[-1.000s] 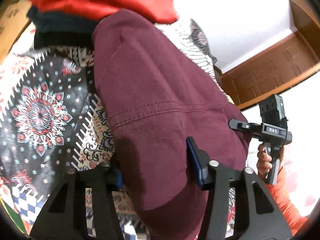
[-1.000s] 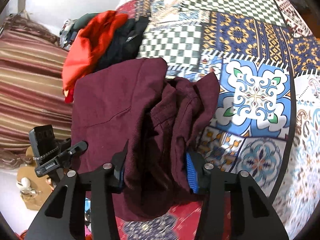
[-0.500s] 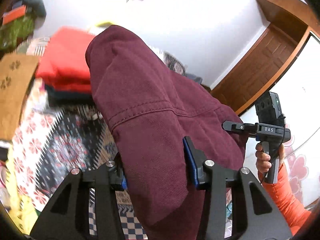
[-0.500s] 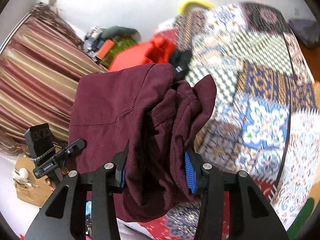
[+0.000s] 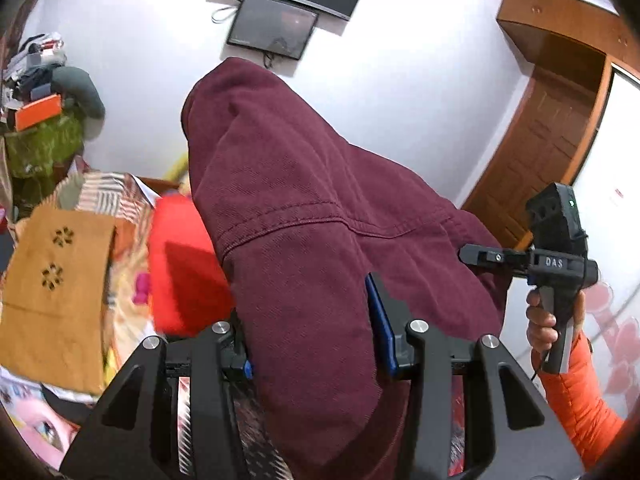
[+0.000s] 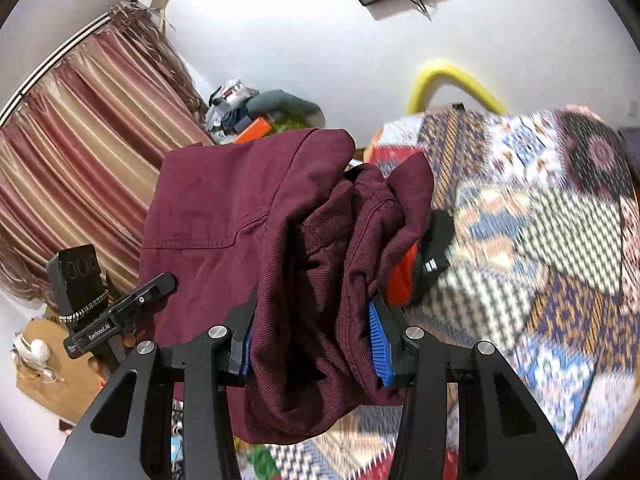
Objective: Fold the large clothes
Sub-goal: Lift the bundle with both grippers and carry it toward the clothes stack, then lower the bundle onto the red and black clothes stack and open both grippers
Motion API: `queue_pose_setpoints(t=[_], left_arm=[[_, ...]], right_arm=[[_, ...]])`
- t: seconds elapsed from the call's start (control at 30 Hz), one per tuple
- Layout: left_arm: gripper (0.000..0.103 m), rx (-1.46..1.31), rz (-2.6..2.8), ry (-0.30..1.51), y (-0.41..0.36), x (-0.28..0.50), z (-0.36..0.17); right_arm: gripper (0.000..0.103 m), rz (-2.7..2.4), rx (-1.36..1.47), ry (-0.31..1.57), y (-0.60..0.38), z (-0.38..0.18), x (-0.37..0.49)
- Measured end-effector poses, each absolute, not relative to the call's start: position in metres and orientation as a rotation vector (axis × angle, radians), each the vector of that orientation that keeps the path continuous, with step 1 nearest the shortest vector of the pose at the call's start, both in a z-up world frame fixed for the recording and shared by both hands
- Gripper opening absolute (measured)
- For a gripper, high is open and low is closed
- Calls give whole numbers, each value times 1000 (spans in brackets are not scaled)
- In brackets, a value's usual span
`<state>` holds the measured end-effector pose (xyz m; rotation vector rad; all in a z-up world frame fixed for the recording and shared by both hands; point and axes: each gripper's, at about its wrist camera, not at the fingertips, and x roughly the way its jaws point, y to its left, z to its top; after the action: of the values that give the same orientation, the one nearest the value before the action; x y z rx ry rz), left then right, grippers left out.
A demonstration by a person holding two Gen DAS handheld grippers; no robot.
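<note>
- The left gripper is clamped on a thick fold of the maroon garment — the cloth fills the gap between its blue pads and bulges over the top of them.
- The right gripper is likewise clamped on a bunched, pleated edge of the same garment, the folds packed between its ribbed blue pads.
- The garment hangs in the air between the two grippers, its stitched seam showing across the spread panel, its loose ends drooping below the jaws.
- In the left wrist view, the person's hand grips the handle of the right gripper at the right edge, with an orange sleeve below it.
- Beneath and beyond the garment lies a bed with a patchwork bedcover — blurred in the right wrist view.
- A red cloth rests on the bed behind the garment, beside a tan cardboard piece.
- Farther off: a striped curtain, a yellow tube, a wooden door.
- Two dark screens hang on the white wall.
</note>
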<state>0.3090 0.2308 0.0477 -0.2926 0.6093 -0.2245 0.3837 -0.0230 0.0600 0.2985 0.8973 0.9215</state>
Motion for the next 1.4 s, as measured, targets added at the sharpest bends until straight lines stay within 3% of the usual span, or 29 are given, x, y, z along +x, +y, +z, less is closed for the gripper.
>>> queue_pose_setpoints(t=[0.27,0.5,0.57,0.67,0.8,1.0,1.2,1.4], left_arm=[[46,-322,-170,599,290,388,45],[53,-312,-12,768,324,470,-36],[65,-281,45,867,332,489,-71],[74,-263,29,866,338,488,-86],[82,-200,48,836,335,478,-78],[82,-111,99,840,317,450,-63],[82,-57,100,822,289,414,-41],[82,-64,58,705,252,353,11]], right_arm=[[41,914,311,864,22,57,438],[42,851,371,1045,65,-37,501],[47,809,357,1067,72,-66,510],[53,839,355,1051,69,-79,512],[57,836,285,1050,65,-68,505],[58,733,180,1025,59,-50,484],[58,672,14,863,35,6,430],[58,685,32,732,1,67,370]])
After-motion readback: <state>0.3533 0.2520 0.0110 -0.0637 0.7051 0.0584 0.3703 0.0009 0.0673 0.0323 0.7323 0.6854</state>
